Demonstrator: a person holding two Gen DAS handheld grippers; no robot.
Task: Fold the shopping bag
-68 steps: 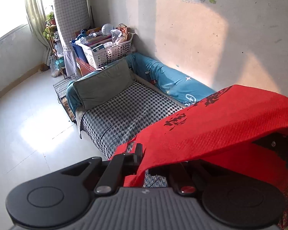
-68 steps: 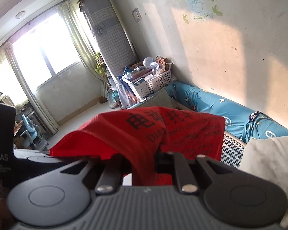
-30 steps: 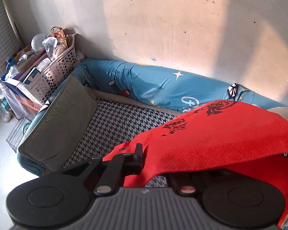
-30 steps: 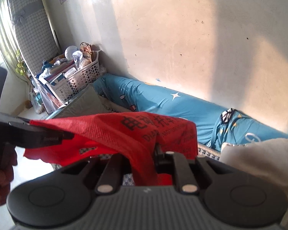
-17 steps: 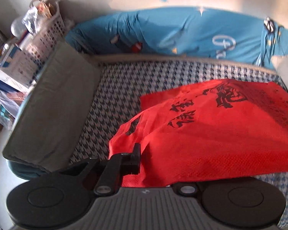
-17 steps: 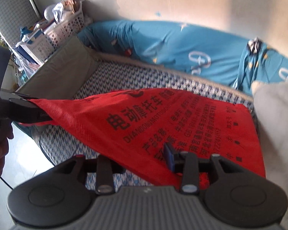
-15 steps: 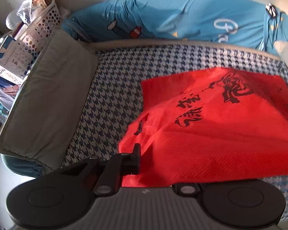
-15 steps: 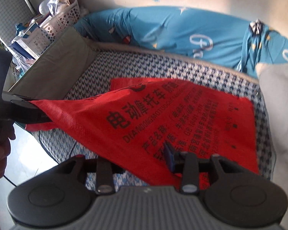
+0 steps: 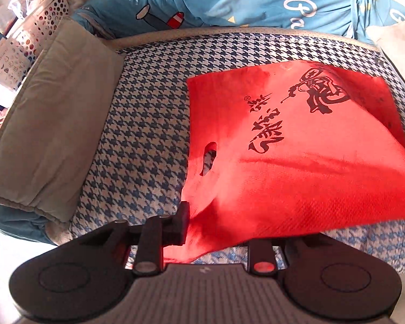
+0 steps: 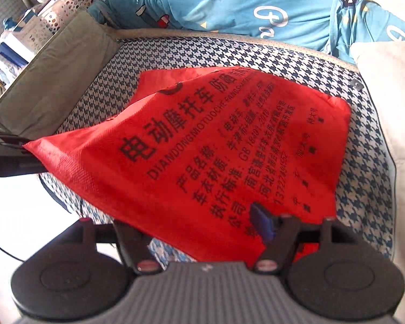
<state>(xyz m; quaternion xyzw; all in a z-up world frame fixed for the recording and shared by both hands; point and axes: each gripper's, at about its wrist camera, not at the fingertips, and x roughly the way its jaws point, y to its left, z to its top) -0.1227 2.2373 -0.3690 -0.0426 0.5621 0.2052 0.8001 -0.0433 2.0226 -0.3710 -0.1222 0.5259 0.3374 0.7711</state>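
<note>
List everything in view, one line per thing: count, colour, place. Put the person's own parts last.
shopping bag: one, red with black print, on the sofa seat, near edge raised
sofa seat: one, blue-white houndstooth, under the bag
cushion: one, grey-green, seat's left end
bedding: one, blue, behind the seat
basket: one, white, far left, filled
left gripper: one, black, open, bag's near corner between its jaws
right gripper: one, black, open, bag edge between its jaws
</note>
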